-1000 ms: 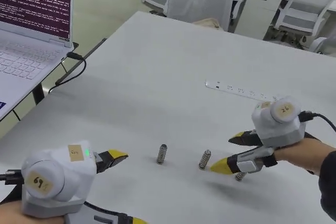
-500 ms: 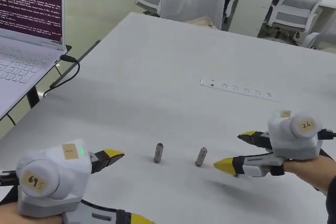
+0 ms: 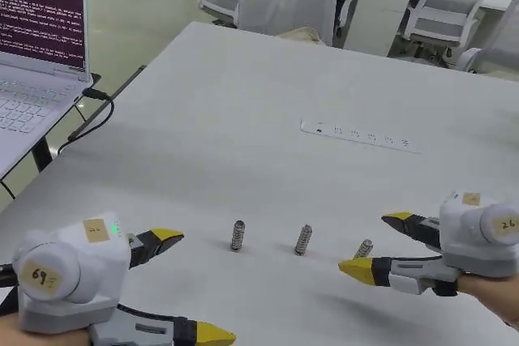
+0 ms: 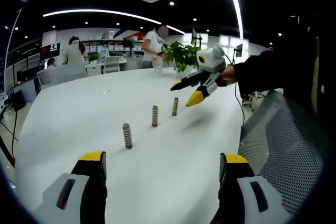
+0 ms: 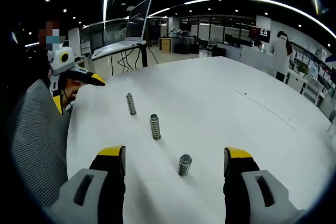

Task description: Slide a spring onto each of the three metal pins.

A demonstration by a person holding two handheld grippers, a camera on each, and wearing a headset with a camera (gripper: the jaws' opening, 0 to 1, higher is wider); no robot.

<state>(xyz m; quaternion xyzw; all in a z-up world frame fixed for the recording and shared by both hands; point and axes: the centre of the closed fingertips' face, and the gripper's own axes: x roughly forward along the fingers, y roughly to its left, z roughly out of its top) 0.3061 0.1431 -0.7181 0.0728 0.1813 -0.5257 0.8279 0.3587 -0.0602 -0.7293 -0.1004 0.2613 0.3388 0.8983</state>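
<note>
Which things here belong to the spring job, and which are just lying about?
Job: left spring, middle spring, right spring, all upright; left gripper, right gripper, both open.
Lying about: power strip, laptop, black cable, office chair.

White table, matte top. 3 springs stand upright on it in a rough row near the front edge, well apart: spring 1, spring 2, spring 3. White power strip lies flat further back.
</note>
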